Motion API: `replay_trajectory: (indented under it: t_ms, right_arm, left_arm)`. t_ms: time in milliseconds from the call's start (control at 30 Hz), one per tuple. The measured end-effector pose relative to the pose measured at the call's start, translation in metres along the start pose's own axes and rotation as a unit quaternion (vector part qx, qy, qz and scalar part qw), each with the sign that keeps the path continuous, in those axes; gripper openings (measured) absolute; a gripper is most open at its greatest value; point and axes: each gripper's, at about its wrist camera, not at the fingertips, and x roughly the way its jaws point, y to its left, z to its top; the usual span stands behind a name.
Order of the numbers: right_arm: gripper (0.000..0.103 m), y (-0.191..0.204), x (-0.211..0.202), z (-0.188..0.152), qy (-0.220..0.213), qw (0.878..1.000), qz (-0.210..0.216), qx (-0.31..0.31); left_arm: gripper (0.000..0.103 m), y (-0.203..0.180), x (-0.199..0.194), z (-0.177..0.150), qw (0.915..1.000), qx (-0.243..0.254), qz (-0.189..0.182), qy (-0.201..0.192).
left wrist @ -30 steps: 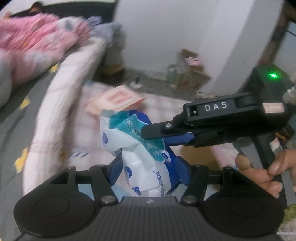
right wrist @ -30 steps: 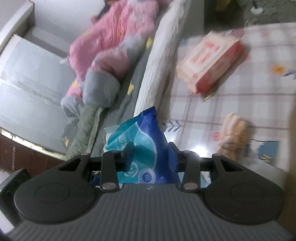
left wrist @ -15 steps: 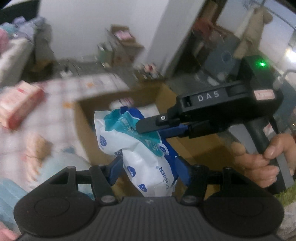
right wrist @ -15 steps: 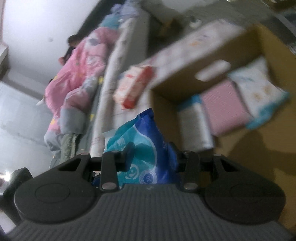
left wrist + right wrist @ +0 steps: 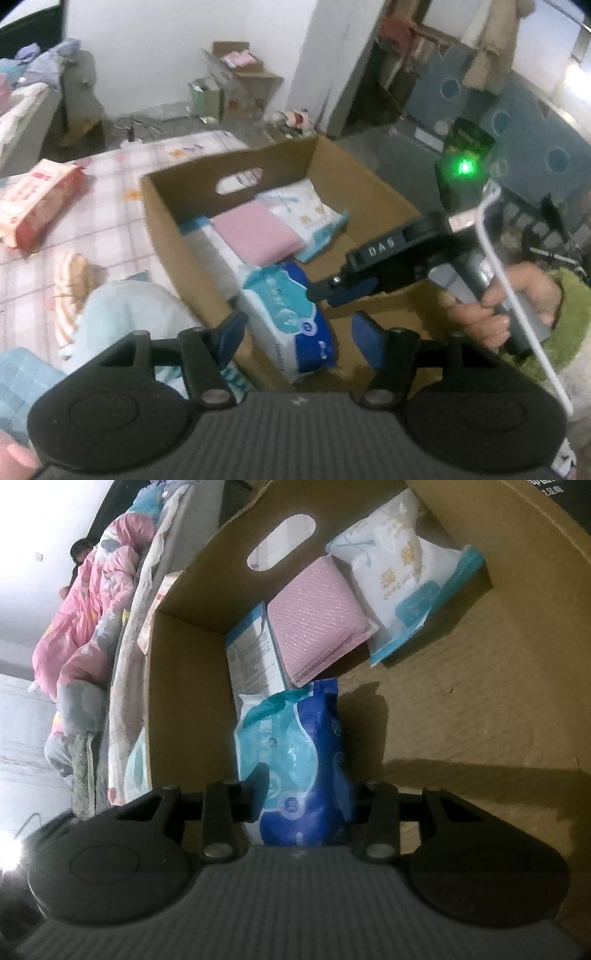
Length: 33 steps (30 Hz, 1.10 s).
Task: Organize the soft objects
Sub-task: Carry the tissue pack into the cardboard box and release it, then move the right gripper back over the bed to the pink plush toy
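Reading: "DAS" on right gripper (image 5: 334,295).
Grippers: both spread wide, left gripper (image 5: 295,332) too.
Blue pack (image 5: 295,746) (print blurred): box (image 5: 480,701) left wall.

The left hand-held gripper (image 5: 295,332) has its blue fingers spread wide apart, gripping nothing. The right hand-held gripper (image 5: 304,786) reaches in from the right, fingers parted, her hand (image 5: 495,306) wrapped round its handle.

Blue tissue pack (image 5: 295,760) lower end hidden behind gripper body, boxed item (image 5: 251,657) partly covered, labels illegible
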Motion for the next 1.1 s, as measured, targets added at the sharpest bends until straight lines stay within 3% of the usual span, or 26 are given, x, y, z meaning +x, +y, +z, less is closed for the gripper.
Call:
replay_trajectory:
  t_ms: [300, 467, 767, 1100]
  right_arm:
    - [0.038, 0.011, 0.027, 0.024, -0.019, 1.000, -0.020, -0.009]
    - [0.034, 0.024, 0.042, 0.026, 0.022, 0.998, -0.007, -0.057]
    - [0.036, 0.024, 0.041, 0.019, 0.017, 0.999, -0.009, -0.026]
    - [0.042, 0.041, -0.026, -0.010, -0.069, 0.997, 0.016, -0.034]
  left_arm:
    - [0.066, 0.037, -0.051, -0.036, 0.9977, -0.060, 0.021, -0.024]
    - [0.066, 0.066, -0.069, -0.062, 0.9934, -0.103, 0.043, -0.030]
    - [0.066, 0.092, -0.076, -0.086, 0.9867, -0.148, 0.058, -0.035]
    - [0.083, 0.093, -0.099, -0.124, 0.9832, -0.133, 0.100, -0.075]
